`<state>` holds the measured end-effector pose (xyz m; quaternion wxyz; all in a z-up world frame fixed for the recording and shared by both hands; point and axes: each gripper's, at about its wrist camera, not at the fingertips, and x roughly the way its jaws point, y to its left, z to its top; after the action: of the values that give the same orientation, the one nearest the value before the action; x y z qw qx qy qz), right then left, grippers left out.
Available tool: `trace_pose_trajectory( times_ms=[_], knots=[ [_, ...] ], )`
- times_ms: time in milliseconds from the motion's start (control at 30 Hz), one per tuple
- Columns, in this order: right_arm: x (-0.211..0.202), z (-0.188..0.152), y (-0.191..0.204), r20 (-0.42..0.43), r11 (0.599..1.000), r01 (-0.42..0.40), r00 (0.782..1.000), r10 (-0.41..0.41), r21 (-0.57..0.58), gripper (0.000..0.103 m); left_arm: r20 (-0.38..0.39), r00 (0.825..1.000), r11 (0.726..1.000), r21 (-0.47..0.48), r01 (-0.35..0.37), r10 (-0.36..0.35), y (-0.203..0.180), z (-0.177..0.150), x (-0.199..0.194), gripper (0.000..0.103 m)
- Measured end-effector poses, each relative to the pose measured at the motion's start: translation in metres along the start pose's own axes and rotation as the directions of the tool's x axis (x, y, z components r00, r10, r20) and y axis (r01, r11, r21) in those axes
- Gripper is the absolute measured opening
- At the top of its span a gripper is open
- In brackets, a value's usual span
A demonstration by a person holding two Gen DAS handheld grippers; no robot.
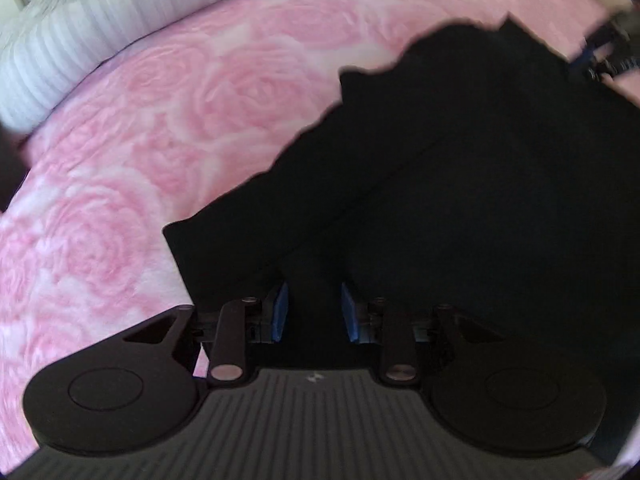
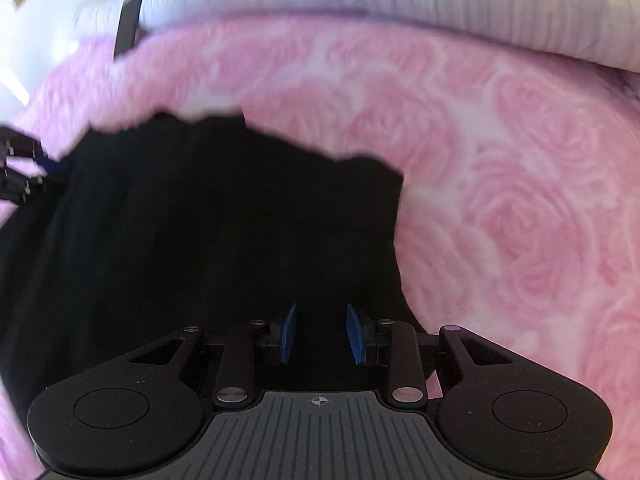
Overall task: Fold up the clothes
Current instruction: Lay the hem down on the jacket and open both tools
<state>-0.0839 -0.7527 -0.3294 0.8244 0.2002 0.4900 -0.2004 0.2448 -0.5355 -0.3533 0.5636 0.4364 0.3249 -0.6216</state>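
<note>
Fingers (image 1: 285,307) of the left gripper (image 1: 314,312) and right gripper (image 2: 321,334), both narrowly parted, empty: black garment (image 1: 460,200) spread ahead and beneath on pink rose bedspread (image 1: 120,184); likely soft, light, limp; best pinched at its ragged far edge.

The left gripper (image 1: 314,312) sits low at the bottom centre of its view, blue pads parted with a gap between them. The right gripper (image 2: 322,334) likewise sits bottom centre, its jaws apart.

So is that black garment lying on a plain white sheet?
No, the black garment lies on a pink blanket patterned with roses.
</note>
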Motion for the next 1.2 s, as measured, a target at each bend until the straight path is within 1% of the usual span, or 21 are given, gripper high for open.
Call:
trace_pose_trajectory(
  times_ms=[33, 100, 200, 267, 400, 433, 500, 533, 600, 667, 700, 733, 800, 833, 933, 1033, 1100, 1133, 1200],
  knots=[
    [0.007, -0.004, 0.000, -0.011, 1.000, 0.000, 1.000, 0.000, -0.018, 0.030, 0.003, 1.000, 1.000, 0.008, 0.002, -0.002, 0.003, -0.001, -0.001, 0.030],
    [0.003, -0.006, -0.002, -0.010, 0.999, 0.031, 0.999, -0.031, -0.010, 0.030, -0.019, 0.999, 0.999, 0.025, -0.025, 0.026, 0.012, -0.003, -0.007, 0.030],
    [-0.016, -0.011, 0.009, -0.018, 0.988, 0.148, 0.989, -0.149, -0.034, 0.030, -0.089, 0.990, 0.994, 0.028, -0.106, 0.109, 0.030, -0.010, -0.028, 0.028],
    [-0.035, -0.016, 0.021, 0.008, 0.991, 0.136, 0.991, -0.135, -0.018, 0.030, -0.123, 0.979, 0.987, 0.023, -0.160, 0.162, 0.037, -0.016, -0.050, 0.027],
    [-0.075, -0.028, 0.046, 0.066, 0.996, 0.092, 0.993, -0.093, 0.018, 0.030, -0.140, 0.971, 0.981, -0.007, -0.195, 0.193, 0.033, -0.038, -0.103, 0.027],
    [-0.082, -0.034, 0.057, 0.078, 0.997, 0.070, 0.994, -0.071, 0.022, 0.030, -0.139, 0.973, 0.982, -0.023, -0.189, 0.184, 0.027, -0.044, -0.114, 0.027],
    [-0.093, -0.049, 0.079, 0.098, 0.999, 0.022, 0.995, -0.025, 0.032, 0.030, -0.123, 0.983, 0.987, -0.067, -0.146, 0.137, 0.011, -0.056, -0.134, 0.027],
    [-0.097, -0.058, 0.090, 0.108, 0.999, 0.000, 0.994, -0.005, 0.041, 0.030, -0.108, 0.988, 0.989, -0.087, -0.118, 0.108, 0.002, -0.061, -0.142, 0.028],
    [-0.095, -0.077, 0.110, 0.097, 0.996, -0.030, 0.995, 0.022, 0.082, 0.030, -0.067, 0.997, 0.993, -0.113, -0.044, 0.036, -0.019, -0.071, -0.151, 0.029],
    [-0.093, -0.096, 0.129, 0.084, 0.990, -0.058, 0.995, 0.048, 0.125, 0.030, -0.054, 0.998, 0.994, -0.104, 0.029, -0.035, -0.043, -0.084, -0.148, 0.029],
    [-0.091, -0.106, 0.139, 0.078, 0.987, -0.072, 0.995, 0.061, 0.147, 0.030, -0.069, 0.996, 0.996, -0.077, 0.052, -0.057, -0.056, -0.092, -0.141, 0.029],
    [-0.086, -0.113, 0.143, 0.071, 0.985, -0.062, 0.996, 0.051, 0.160, 0.030, -0.084, 0.994, 0.997, -0.050, 0.066, -0.070, -0.066, -0.100, -0.134, 0.029],
    [-0.074, -0.126, 0.150, 0.056, 0.983, -0.030, 0.998, 0.020, 0.182, 0.030, -0.110, 0.992, 0.998, 0.005, 0.069, -0.068, -0.082, -0.118, -0.117, 0.030],
    [-0.069, -0.133, 0.153, 0.048, 0.981, -0.014, 0.999, 0.005, 0.194, 0.030, -0.109, 0.991, 0.997, 0.026, 0.077, -0.074, -0.086, -0.125, -0.112, 0.030],
    [-0.062, -0.126, 0.163, 0.030, 0.979, 0.062, 0.997, -0.069, 0.194, 0.030, -0.047, 0.991, 0.990, 0.064, 0.129, -0.126, -0.078, -0.134, -0.114, 0.030],
    [-0.065, -0.121, 0.215, 0.024, 0.975, 0.105, 0.993, -0.111, 0.197, 0.030, 0.014, 0.984, 0.979, 0.105, 0.177, -0.180, -0.070, -0.144, -0.115, 0.031],
    [-0.067, -0.117, 0.251, 0.020, 0.971, 0.131, 0.990, -0.138, 0.199, 0.030, 0.050, 0.977, 0.968, 0.151, 0.198, -0.208, -0.061, -0.153, -0.127, 0.036],
    [-0.068, -0.115, 0.269, 0.018, 0.969, 0.145, 0.988, -0.151, 0.200, 0.030, 0.062, 0.975, 0.962, 0.188, 0.196, -0.211, -0.056, -0.158, -0.134, 0.041],
    [-0.070, -0.111, 0.305, 0.014, 0.964, 0.171, 0.984, -0.178, 0.202, 0.031, 0.076, 0.979, 0.945, 0.285, 0.160, -0.189, -0.047, -0.170, -0.148, 0.041]
  ],
)
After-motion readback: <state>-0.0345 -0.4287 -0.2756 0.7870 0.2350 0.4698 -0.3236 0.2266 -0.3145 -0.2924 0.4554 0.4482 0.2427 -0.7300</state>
